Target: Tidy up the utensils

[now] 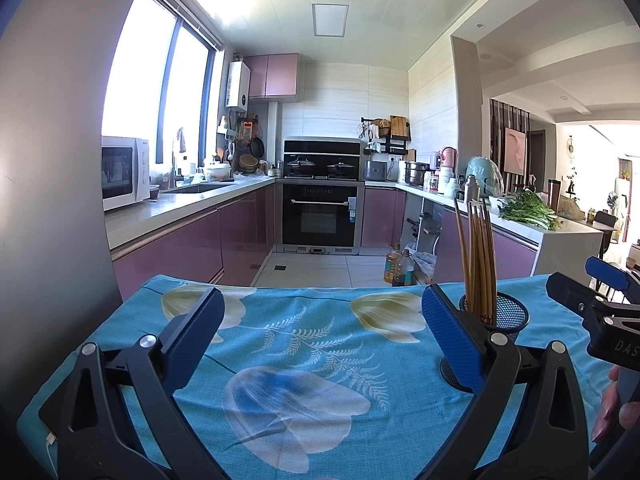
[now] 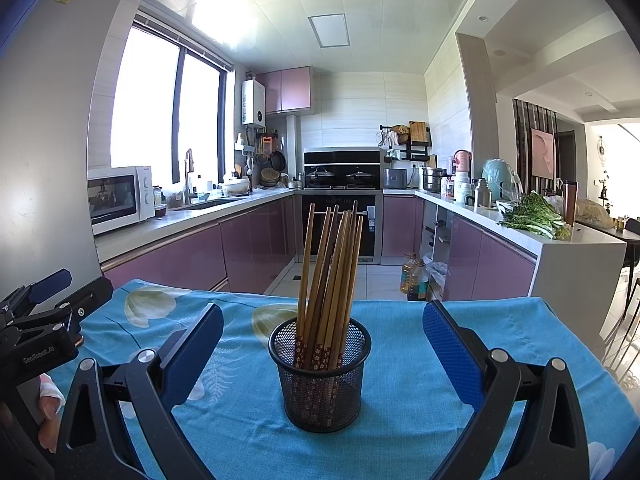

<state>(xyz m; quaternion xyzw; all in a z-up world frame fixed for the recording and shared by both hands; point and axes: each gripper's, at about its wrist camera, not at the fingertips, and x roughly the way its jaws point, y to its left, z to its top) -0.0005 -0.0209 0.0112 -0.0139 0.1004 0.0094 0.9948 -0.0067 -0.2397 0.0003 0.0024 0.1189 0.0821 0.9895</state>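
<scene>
Our left tool (image 1: 320,332) hangs wide open over the blue flowered cloth (image 1: 304,364) on the desk, its body lettered "GenRobot.AI". To its right the chopsticks (image 2: 329,276) stand in a black mesh cup (image 2: 320,384), centred between our right tool (image 2: 322,344), also spread open, marked "DAS".

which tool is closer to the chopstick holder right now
Right. The right tool is open, with the mesh holder centred ahead between its fingers. The left tool, also open, sits off to the holder's left.

both wrist views face kitchen | low over table (image 1: 280,320) | share holder (image 2: 320,376), perhaps nearer right
</scene>
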